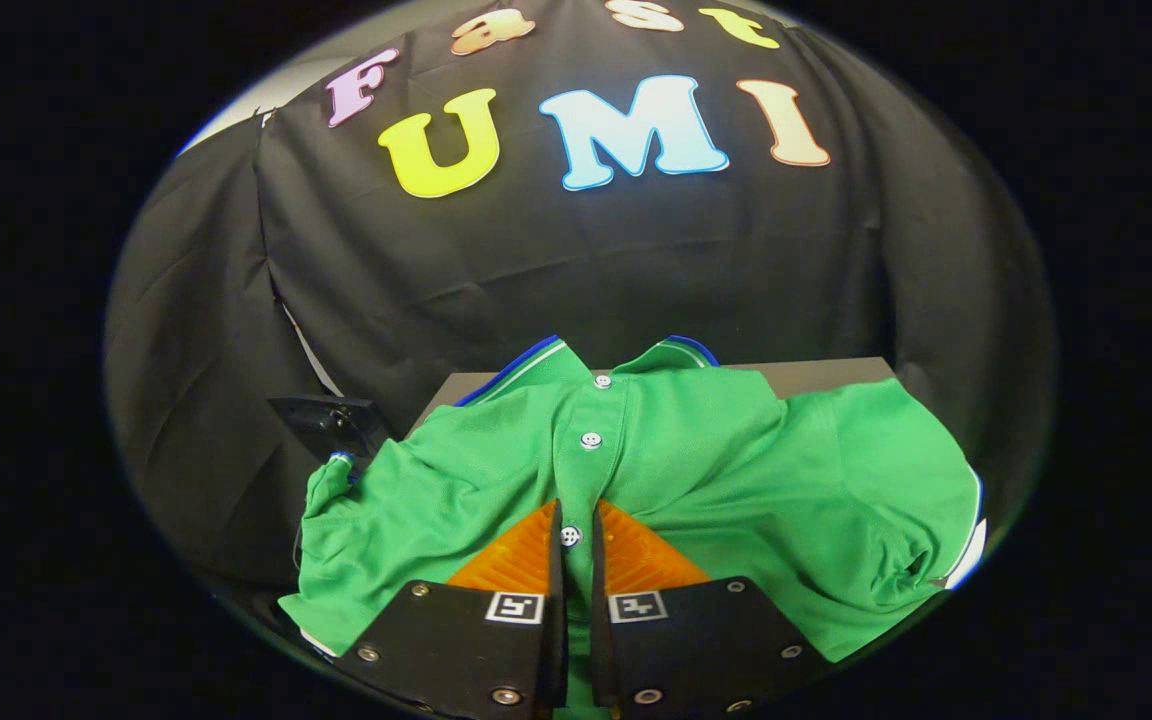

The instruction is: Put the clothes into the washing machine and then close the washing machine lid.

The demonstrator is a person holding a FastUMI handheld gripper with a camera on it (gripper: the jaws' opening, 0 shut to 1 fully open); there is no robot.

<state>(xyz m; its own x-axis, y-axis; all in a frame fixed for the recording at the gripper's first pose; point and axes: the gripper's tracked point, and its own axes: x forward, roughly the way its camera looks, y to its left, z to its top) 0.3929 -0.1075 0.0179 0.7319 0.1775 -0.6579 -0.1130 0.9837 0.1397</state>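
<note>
gripper [576, 530] sat low over 1 green polo shirt [736, 480], with its 2 fingers [526, 560] drawn nearly together. only a thin slot remained between them, and a strip of the shirt's button placket ran through that slot. whether both fingers actually pressed the cloth could not be told, though they looked pinched on the placket fold. each finger carried 1 small square marker on its dark mount, 2 markers in all.

the shirt lay spread front-up on 1 dark table [816, 372], covering most of it. the collar [536, 360], edged with blue and white stripes, lay at the far end of the shirt, beyond the fingertips, with its 2 points open to either side. 3 white buttons showed along the placket: 1 button [602, 381] just below the collar, 1 [591, 440] at mid-placket ahead of the fingertips, and 1 [570, 536] right between the fingertips. 2 short sleeves spread out from the shirt's body; the sleeve [336, 500] left of the placket hung crumpled over the table edge, and the sleeve [936, 540] right of the placket bunched with a white-trimmed cuff. a bare strip of table showed beyond the shirt's right shoulder.

1 small dark bracket-like object [326, 420] stood left of the shirt, near the crumpled sleeve; what it was could not be told.
</note>
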